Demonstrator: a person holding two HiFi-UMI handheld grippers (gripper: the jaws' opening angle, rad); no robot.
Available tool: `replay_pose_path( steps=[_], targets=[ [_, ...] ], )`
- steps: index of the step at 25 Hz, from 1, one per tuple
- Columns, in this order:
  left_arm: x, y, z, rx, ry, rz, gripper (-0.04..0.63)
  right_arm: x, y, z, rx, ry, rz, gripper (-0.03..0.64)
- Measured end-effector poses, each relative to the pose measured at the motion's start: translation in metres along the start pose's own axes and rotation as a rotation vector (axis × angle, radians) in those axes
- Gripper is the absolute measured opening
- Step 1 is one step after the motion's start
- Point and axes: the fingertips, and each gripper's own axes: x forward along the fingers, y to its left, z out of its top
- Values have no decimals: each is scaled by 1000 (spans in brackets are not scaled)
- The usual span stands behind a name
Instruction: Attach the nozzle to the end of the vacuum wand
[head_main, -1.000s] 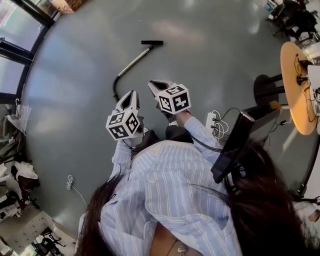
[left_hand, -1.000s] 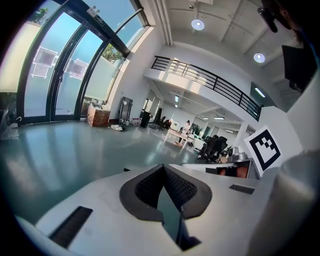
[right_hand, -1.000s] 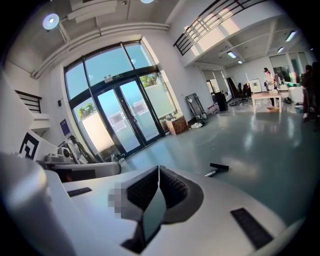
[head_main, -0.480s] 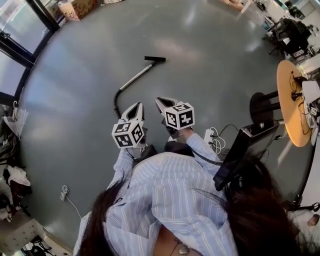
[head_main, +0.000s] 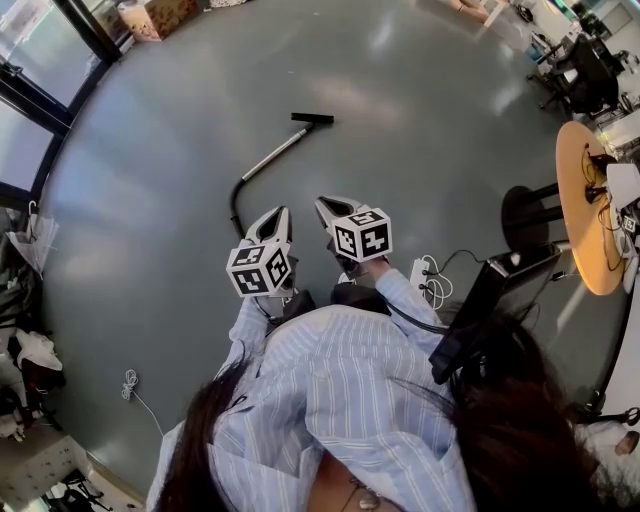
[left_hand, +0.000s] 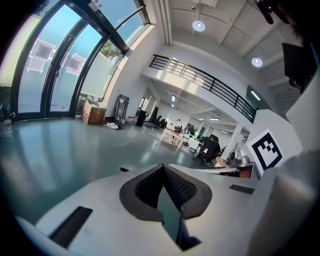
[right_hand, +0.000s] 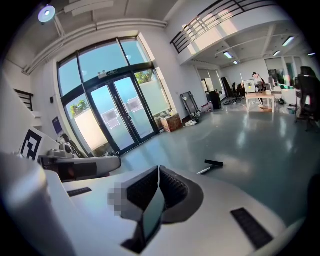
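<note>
Looking down on a wide, glossy grey floor (head_main: 430, 140), with a long silver metal vacuum wand (head_main: 272, 154) lying flat on it well ahead and a curved black hose (head_main: 234, 205) trailing off the near end. Hovering side by side close to the body: white left gripper (head_main: 274, 215) and white right gripper (head_main: 326, 205), both pinched fully together, nothing between the pads. Spotting the flat black bar-shaped nozzle (head_main: 312, 119) right at the wand's far tip, set crosswise and seemingly touching it, well apart from both grippers. Too small from here to call it seated or merely resting against the tube. Fits either reading: pushed home, or just laid at the end. So, best to get close and read that joint before trusting it. For any mating, line socket and tube up on one axis, steady the tube against sliding on that slick surface, and press straight along it, never at an angle.
</note>
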Motion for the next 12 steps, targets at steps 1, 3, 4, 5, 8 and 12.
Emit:
replay_pose_path(
  steps=[1, 3, 4, 5, 8, 12],
  targets=[
    [0, -1, -1, 0, 2, 1, 6, -1, -1, 0, 0, 0, -1, 14],
    [0, -3, -2, 1, 3, 3, 6, -3, -3, 0, 1, -2, -1, 14],
    [0, -5, -3, 2, 3, 4, 6, -4, -5, -1, 2, -4, -1, 14],
    [1, -6, -5, 2, 3, 6, 6, -5, -7, -1, 2, -5, 0, 14],
    [4, -10, -5, 4, 3, 12, 6, -8, -14, 1, 3, -8, 0, 14],
    [12, -19, -4, 4, 4, 17, 6, -14, -28, 6, 0, -10, -5, 14]
  ],
)
